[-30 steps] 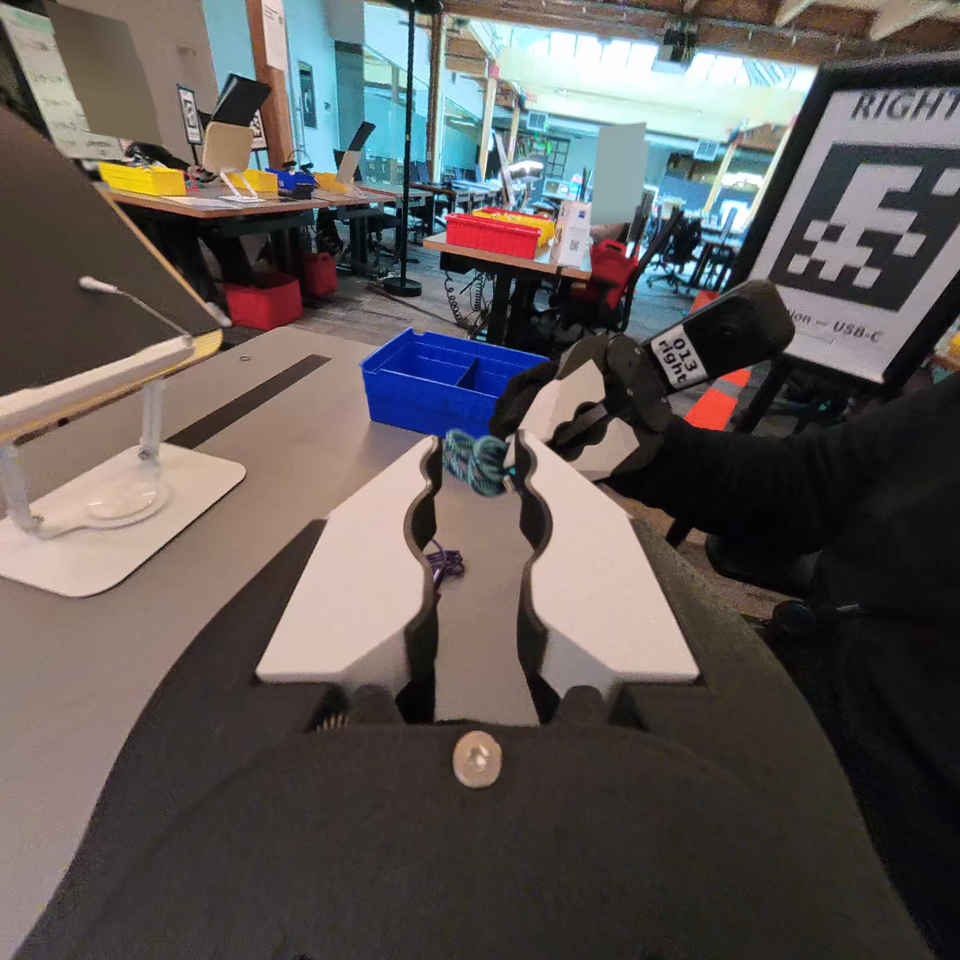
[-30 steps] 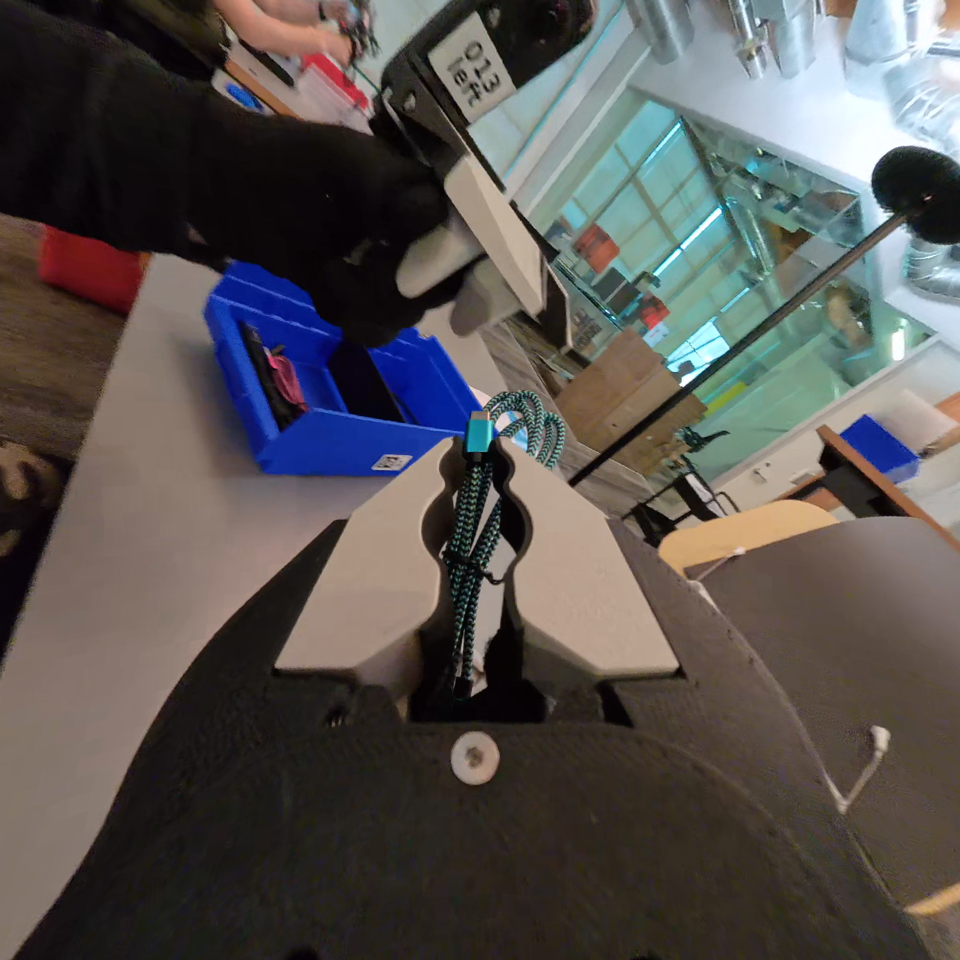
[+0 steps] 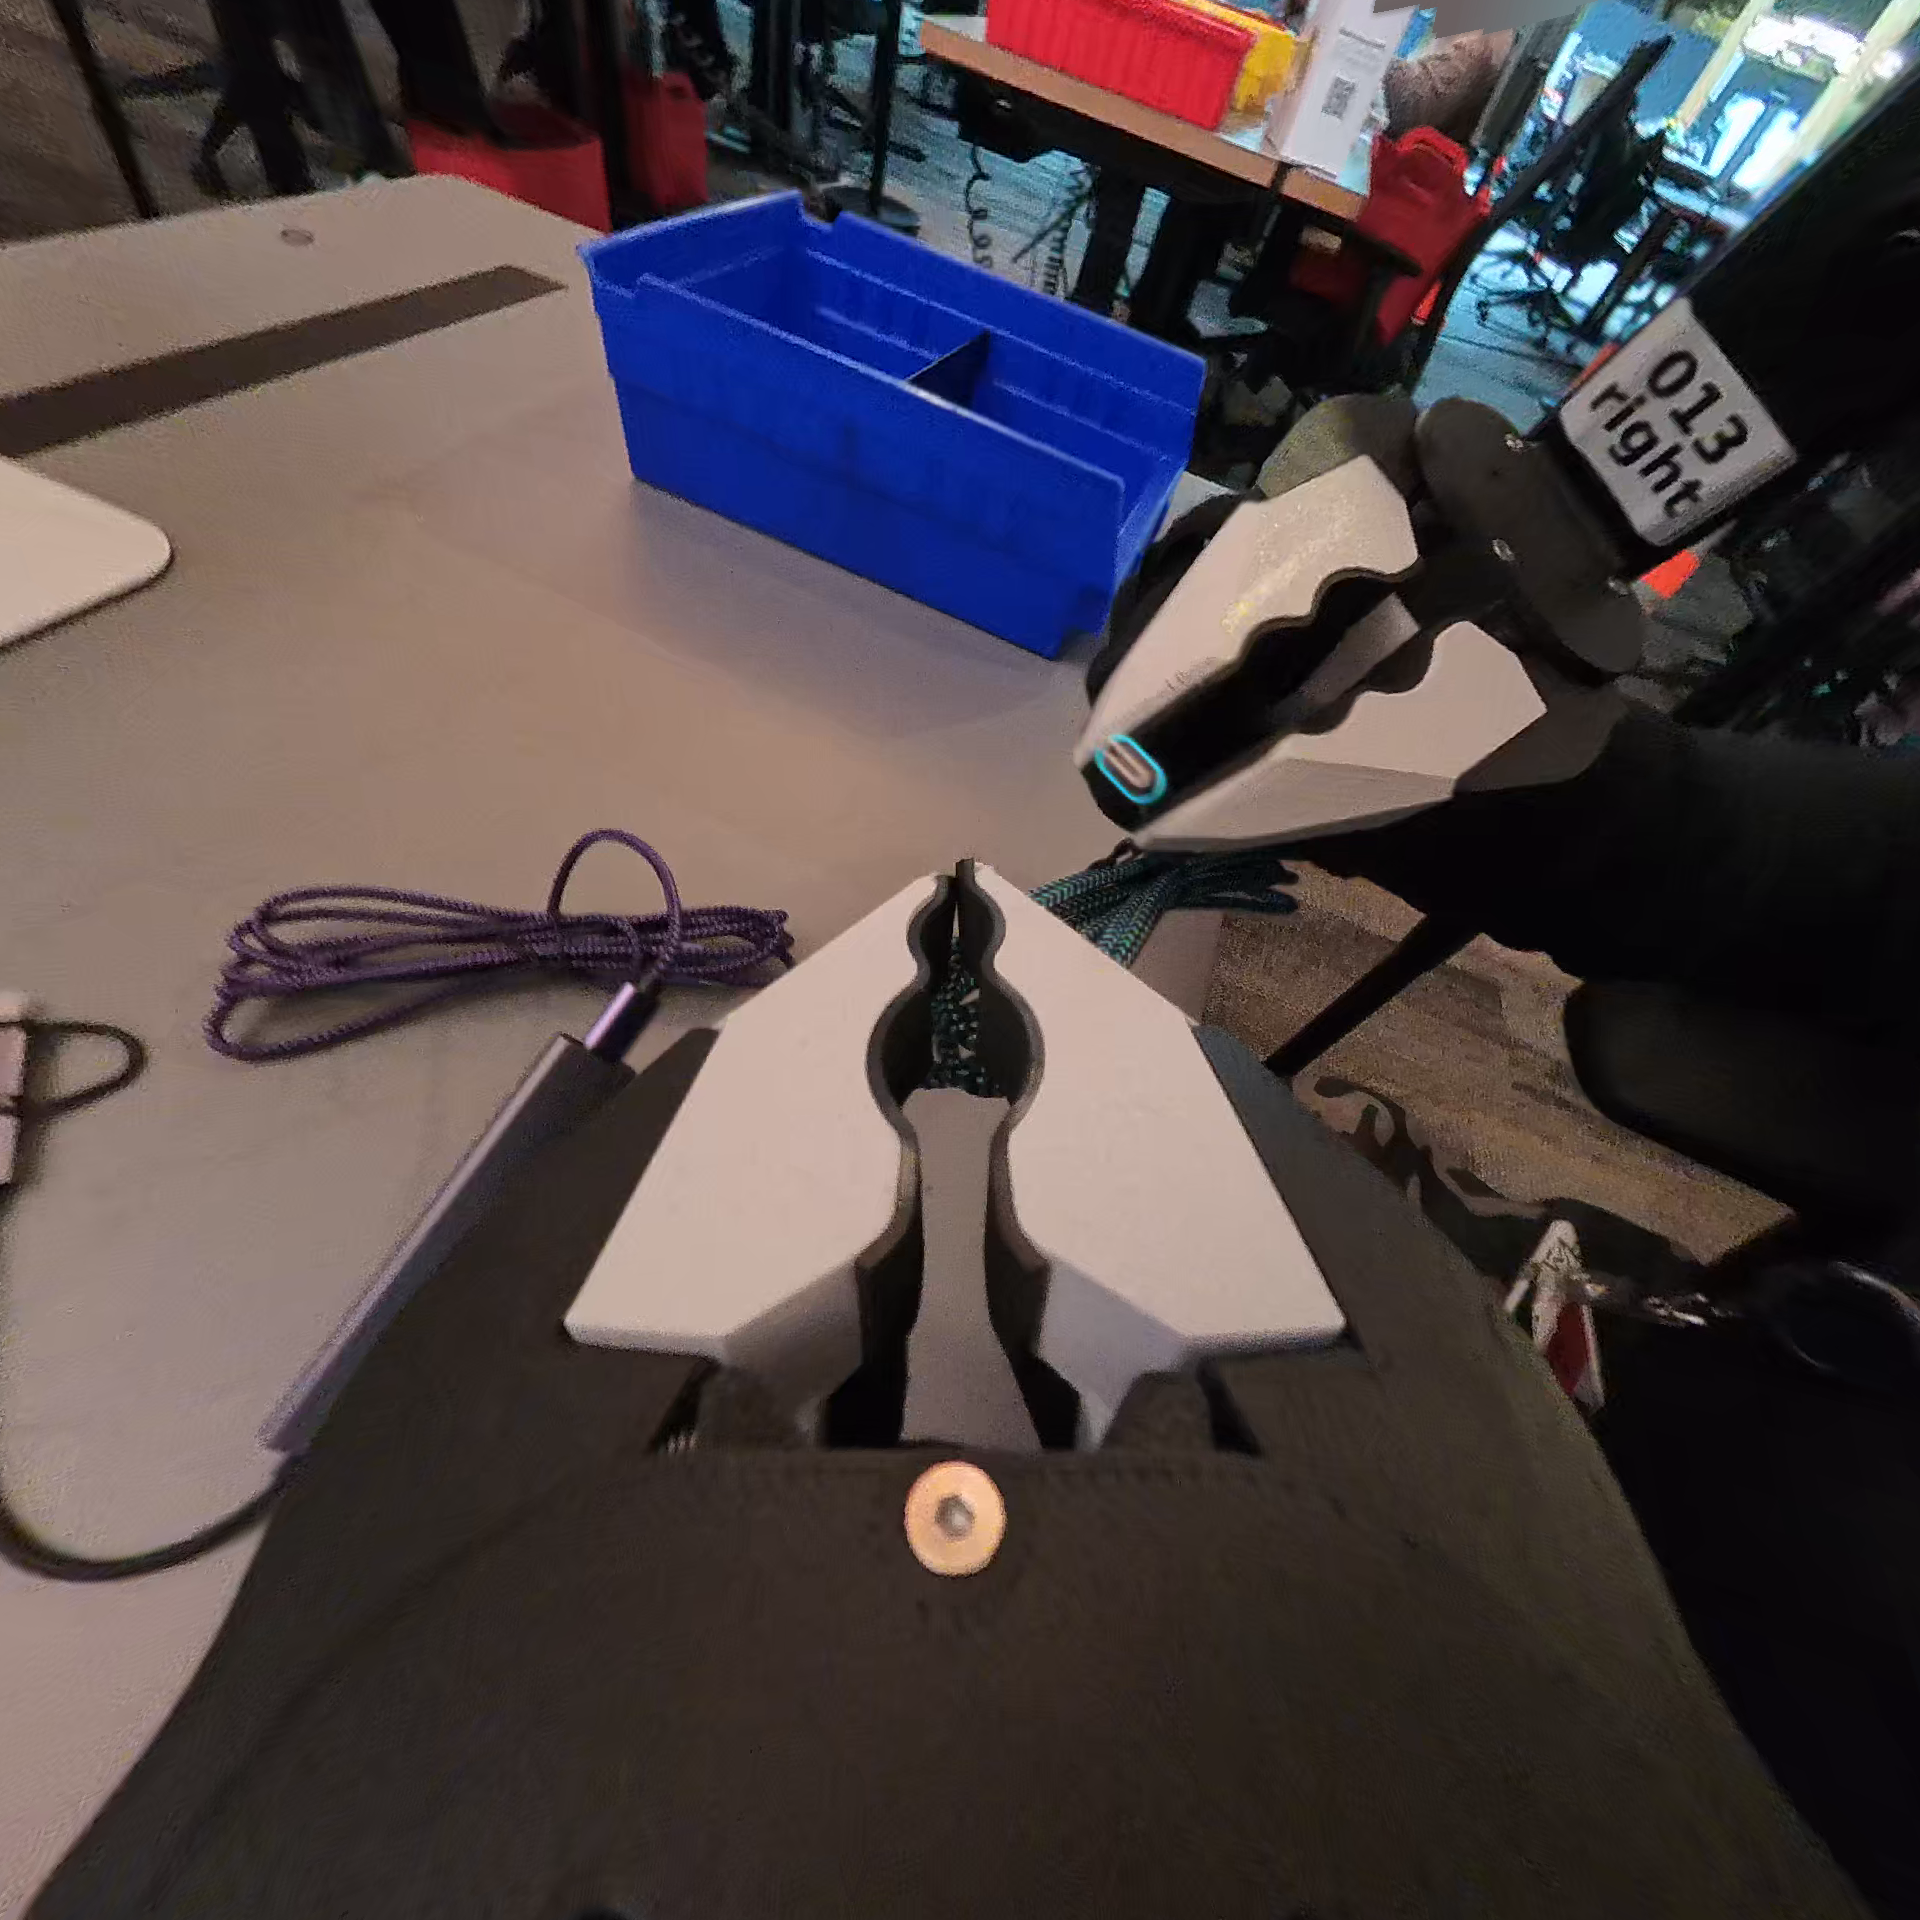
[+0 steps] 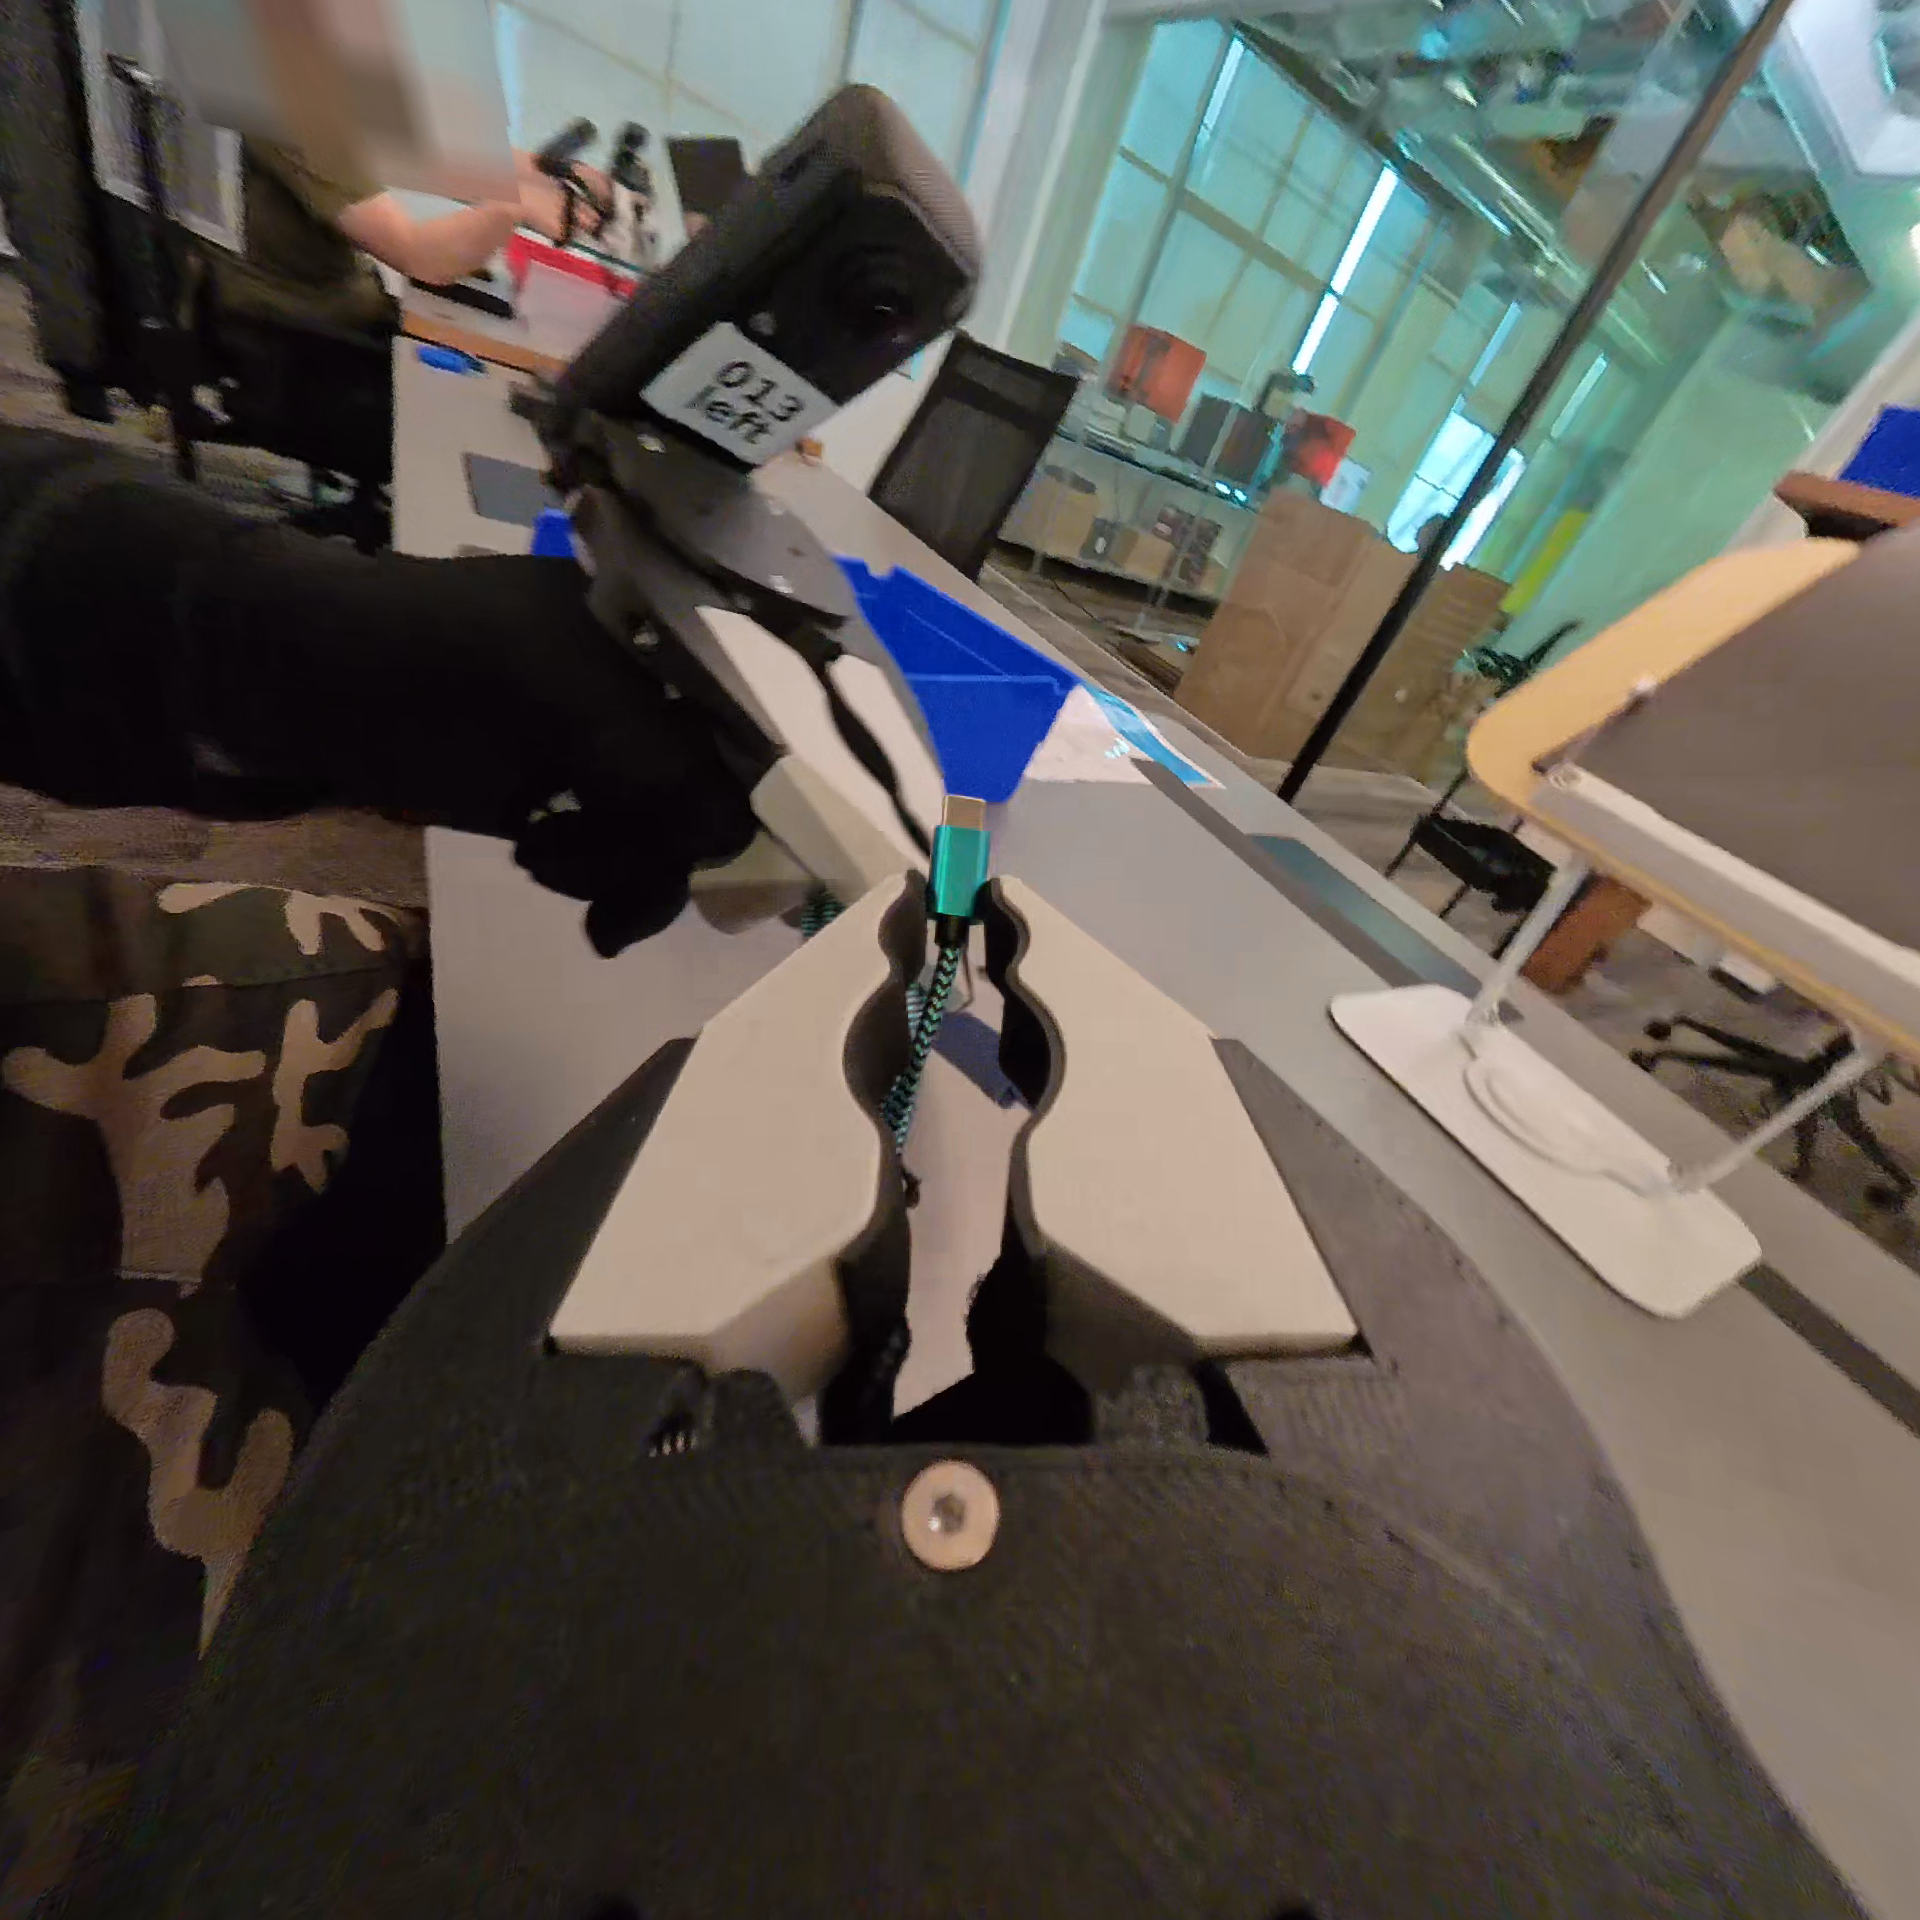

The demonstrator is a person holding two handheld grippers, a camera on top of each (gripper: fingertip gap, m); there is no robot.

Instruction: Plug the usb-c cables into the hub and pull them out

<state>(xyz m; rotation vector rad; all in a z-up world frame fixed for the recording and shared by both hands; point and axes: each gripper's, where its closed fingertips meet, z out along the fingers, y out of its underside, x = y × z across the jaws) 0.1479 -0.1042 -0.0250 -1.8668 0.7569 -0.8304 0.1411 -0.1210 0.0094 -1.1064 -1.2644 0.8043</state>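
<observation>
A: R tongs [image 4: 961, 891] clamped on teal plug [image 4: 958, 854]; L tongs [image 3: 961, 883] pinch the same teal cable [image 3: 1153, 902], tips together.
B: Hub [image 3: 457, 1226] on bench [image 3: 416, 644], by L tongs. Advice: align plug square w/ port first.

We see pale grey fingers [image 4: 748, 1153] on each matt black hand-held gripper. The USB-C plug [image 4: 958, 871] has a teal metallic shell and silver tip; its braided cable [image 4: 916, 1044] is patterned teal, black and white. A second braided cable [image 3: 488, 940] is purple. The parts bin [image 3: 883, 436] is saturated blue, the tabletop [image 3: 436, 665] light grey with a dark strip [image 3: 260, 353]. The trousers [image 4: 208, 1091] show camouflage in black, brown and cream.
</observation>
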